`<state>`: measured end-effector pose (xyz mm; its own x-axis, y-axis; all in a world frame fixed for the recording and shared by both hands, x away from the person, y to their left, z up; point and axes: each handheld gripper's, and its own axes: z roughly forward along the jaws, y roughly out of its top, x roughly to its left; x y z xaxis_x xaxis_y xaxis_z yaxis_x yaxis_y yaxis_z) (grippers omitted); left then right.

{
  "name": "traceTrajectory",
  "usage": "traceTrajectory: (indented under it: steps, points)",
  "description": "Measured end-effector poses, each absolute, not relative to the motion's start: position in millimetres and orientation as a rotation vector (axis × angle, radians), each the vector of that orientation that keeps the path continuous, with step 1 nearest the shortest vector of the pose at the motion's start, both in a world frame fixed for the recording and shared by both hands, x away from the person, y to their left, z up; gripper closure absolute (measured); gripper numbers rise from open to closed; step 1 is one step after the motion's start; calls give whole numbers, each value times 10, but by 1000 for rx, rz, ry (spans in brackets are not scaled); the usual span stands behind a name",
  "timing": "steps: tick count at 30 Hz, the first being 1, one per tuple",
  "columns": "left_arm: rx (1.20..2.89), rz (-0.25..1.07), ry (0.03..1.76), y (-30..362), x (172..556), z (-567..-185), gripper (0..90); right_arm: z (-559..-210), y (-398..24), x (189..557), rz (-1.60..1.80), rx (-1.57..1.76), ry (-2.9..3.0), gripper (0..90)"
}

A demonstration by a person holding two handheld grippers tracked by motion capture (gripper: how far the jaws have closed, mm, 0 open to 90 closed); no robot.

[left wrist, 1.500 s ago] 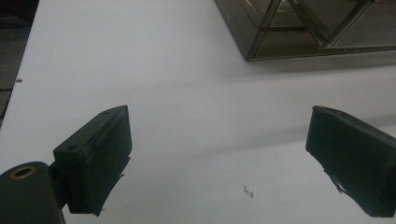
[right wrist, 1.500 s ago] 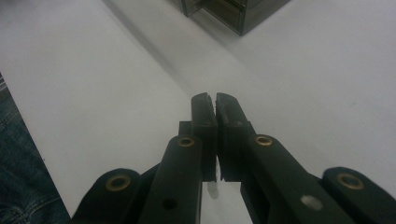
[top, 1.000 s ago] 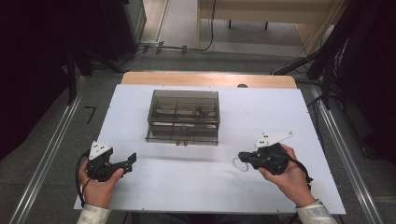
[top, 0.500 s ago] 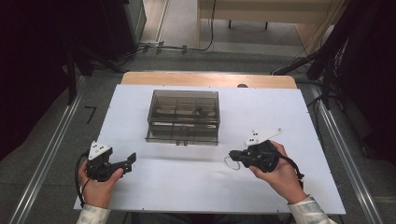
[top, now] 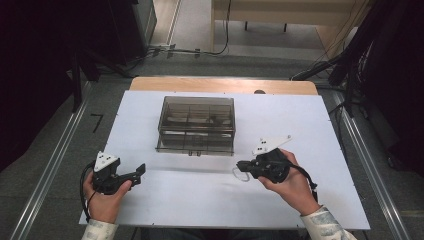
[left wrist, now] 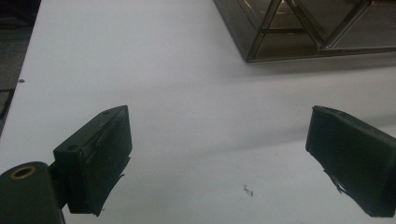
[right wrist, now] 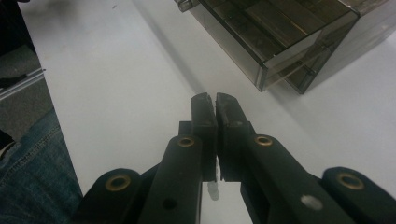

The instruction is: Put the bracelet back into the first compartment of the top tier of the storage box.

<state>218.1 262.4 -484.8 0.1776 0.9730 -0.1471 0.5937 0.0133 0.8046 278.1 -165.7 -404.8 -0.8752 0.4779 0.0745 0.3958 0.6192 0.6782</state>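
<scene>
A smoky see-through compartment box [top: 197,125] stands on the white board [top: 300,115], a little behind the middle. My right gripper [top: 241,166] lies to the box's front right and points left, jaws shut on a small clear looped piece [top: 240,174]. In the right gripper view the jaws [right wrist: 215,105] are pressed together, the clear piece [right wrist: 213,190] peeks out under them, and the box's corner [right wrist: 280,46] lies just ahead. My left gripper [top: 141,170] rests at the front left, open. Its jaws [left wrist: 219,154] stand wide apart over bare board, with the box [left wrist: 303,28] beyond.
The board lies on a wooden table [top: 220,85] whose far edge shows behind it. Metal rails [top: 50,165] run along both sides over a grey floor. Cables [top: 200,50] cross the floor at the back. A denim-clad leg [right wrist: 32,158] lies beside the board's front edge.
My right gripper has slid left toward the board's middle, carrying the clear piece with it. The left gripper and the box have stayed put.
</scene>
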Motion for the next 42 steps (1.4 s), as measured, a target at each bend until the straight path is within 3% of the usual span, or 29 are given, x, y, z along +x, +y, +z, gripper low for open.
traceTrajectory:
  steps: [42]
  points:
    - [1672, 603, 1505, 2672, 2184, -4848, 72, -4006, -1009, 2913, 1115, 640, 2781, 849]
